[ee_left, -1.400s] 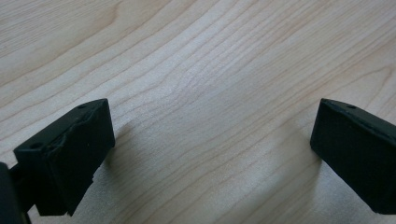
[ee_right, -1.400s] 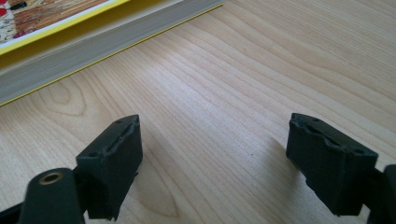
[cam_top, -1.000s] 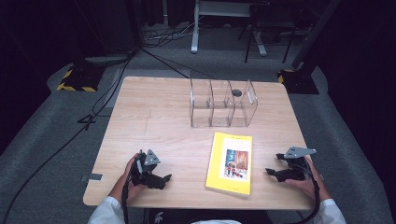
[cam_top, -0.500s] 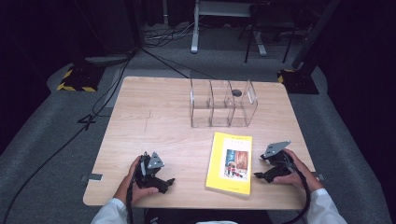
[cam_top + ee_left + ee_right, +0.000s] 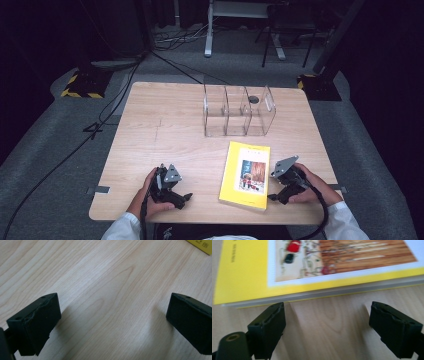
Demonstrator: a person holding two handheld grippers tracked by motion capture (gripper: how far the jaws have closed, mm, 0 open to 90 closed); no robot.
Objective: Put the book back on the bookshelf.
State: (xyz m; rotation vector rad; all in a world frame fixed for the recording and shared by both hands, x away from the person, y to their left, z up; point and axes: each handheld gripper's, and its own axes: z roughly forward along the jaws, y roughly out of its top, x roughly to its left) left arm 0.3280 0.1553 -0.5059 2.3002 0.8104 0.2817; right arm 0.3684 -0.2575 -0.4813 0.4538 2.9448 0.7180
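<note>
We see the right gripper (image 5: 276,196), jaws apart, just beside the yellow book's (image 5: 246,174) right edge on the table (image 5: 165,130), while the left gripper (image 5: 186,198), also apart, rests well away.

Layout around the book

The book (image 5: 246,174) lies flat on the table (image 5: 165,130), toward its near edge. The divided holder (image 5: 239,110) stands behind the book; the left gripper (image 5: 186,198) rests well to its left, the right gripper (image 5: 273,197) just beside its right edge.

The surface (image 5: 165,130) was evenly lit against dark surroundings, soft shadows trailed the jaws, and the book cover (image 5: 317,262) blurred close up.
</note>
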